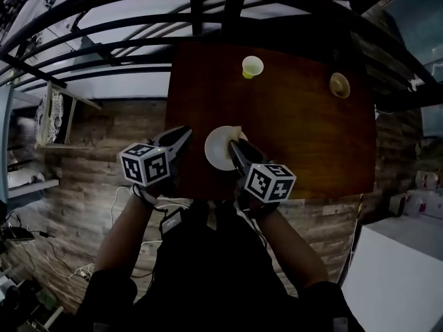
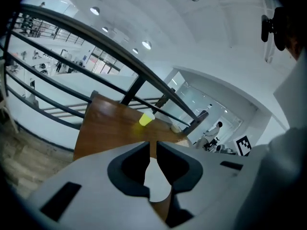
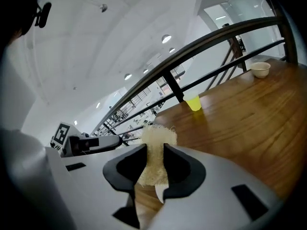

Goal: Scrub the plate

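On table point(image 1: 304, 137), white plate point(image 1: 219, 151), left gripper point(image 1: 185, 131) nearly closed, right gripper point(image 1: 234, 144) pinching sponge point(image 3: 156, 150), yellow cup point(image 1: 252, 66) beyond.

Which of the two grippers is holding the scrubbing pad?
The right gripper: its jaws are shut on the beige, fibrous scrubbing pad. The left gripper has no pad; its jaws clamp the rim of the white plate.

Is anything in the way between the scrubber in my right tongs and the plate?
Nothing visible. The right tongs hold the scrubber right by the plate, gripped at its edge by the left tongs. The cup and bowl stand far back.
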`<state>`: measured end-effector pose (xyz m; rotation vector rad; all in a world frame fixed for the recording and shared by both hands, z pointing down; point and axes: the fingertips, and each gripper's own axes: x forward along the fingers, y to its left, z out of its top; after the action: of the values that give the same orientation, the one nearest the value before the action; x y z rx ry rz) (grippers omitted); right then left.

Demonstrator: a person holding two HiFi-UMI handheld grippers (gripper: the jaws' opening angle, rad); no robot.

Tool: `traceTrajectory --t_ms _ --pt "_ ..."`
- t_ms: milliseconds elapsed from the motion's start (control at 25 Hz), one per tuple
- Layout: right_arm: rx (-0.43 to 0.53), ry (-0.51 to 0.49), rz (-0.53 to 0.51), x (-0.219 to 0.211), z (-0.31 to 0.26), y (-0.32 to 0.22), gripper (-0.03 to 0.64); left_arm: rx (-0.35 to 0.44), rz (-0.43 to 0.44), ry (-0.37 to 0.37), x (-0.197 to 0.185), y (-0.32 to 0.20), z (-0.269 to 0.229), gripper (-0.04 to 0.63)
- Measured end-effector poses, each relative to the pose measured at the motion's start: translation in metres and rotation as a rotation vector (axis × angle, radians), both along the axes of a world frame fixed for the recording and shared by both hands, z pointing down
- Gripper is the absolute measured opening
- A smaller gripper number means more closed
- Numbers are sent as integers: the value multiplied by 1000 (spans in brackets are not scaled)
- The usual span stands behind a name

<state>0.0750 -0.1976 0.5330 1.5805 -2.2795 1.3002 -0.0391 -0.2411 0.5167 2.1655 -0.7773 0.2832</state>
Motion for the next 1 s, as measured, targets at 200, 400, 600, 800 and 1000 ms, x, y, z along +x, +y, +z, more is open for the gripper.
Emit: traceTrajectory --t_ms 200,400,600,800,1000 --pt "-60 15 -26 -18 39 -8 118 -148 58 -50 7 14 69 54" --pt "-118 -4 -65 -41 64 -20 118 -277 52 -48 10 19 107 60" --pt "-132 10 -91 -55 77 -35 118 -332 79 -72 19 23 124 68" --pt "-144 17 -79 -59 89 -48 118 -382 115 -127 23 32 142 69" --pt "-154 -27 -57 -60 94 -50 118 -455 113 -137 25 36 148 68"
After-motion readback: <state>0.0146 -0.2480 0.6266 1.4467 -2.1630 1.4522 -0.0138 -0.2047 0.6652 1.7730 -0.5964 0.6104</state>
